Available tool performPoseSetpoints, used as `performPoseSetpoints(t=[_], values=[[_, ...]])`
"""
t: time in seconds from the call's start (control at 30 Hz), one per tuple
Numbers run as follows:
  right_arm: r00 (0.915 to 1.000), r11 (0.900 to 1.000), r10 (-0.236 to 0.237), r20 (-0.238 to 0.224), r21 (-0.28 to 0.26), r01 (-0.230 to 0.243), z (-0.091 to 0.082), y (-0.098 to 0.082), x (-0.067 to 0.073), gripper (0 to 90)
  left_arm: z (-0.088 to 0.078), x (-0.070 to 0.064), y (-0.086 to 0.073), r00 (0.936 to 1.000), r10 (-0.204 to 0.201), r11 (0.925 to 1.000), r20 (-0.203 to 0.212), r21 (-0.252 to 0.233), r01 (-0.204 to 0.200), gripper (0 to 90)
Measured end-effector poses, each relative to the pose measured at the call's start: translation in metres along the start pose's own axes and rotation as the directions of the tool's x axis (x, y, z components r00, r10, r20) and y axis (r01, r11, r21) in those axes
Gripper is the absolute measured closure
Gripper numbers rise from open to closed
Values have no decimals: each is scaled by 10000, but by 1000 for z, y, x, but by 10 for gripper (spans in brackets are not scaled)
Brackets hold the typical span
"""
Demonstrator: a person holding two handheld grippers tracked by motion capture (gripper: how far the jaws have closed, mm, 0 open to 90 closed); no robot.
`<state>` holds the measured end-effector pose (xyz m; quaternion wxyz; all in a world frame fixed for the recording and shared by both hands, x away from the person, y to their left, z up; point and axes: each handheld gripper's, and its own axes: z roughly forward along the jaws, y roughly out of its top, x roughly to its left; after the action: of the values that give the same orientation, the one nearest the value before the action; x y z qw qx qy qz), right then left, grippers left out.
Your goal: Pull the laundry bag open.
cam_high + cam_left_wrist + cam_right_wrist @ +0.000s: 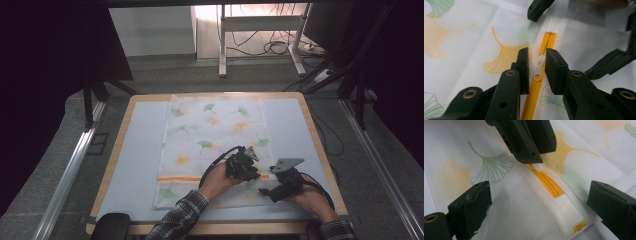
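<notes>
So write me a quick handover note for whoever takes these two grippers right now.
Left gripper: fingers close either side of the white zipper pull, a small gap on each side, not clearly clamped.
Right gripper: open, fingers straddling the zipper's end tab.
Mesh laundry bag lies flat on the table; its orange zipper runs along the near end.
Done: both positioned.
Left: grip the pull, steady the end, slide the zipper.

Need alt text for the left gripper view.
The left gripper straddles a white zipper pull on an orange zipper, on a white pillowcase printed with ginkgo leaves. The right gripper sits open beyond.
</notes>
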<state>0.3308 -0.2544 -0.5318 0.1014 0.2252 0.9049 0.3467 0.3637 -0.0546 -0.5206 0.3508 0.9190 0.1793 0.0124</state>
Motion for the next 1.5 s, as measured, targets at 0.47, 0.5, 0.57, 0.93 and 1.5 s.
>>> performPoseSetpoints(t=[0.47, 0.5, 0.57, 0.93, 1.5], values=[[10000, 10000, 11, 24, -17, -11, 0, 0, 0, 53, 0, -8, 1, 9983, 575, 9982, -91, 191, -573, 876], [10000, 10000, 12, 29, -19, -12, 0, 0, 0, 52, -1, -6, 1, 9992, 411, 9991, -37, 67, -410, 898], [10000, 10000, 30, 17, -8, -30, 0, 0, 0, 53, -3, -2, 0, 9998, 207, 9997, 19, -102, -206, 898], [10000, 10000, 37, 20, -24, -37, 0, 0, 0, 54, -6, -2, 1, 9999, 106, 9997, -71, -226, -107, 900], [9998, 9999, 149, 115, -12, -148, 0, 0, 0, 71, -10, 3, -7, 9999, -146, 9999, 4, -46, 146, 900]])
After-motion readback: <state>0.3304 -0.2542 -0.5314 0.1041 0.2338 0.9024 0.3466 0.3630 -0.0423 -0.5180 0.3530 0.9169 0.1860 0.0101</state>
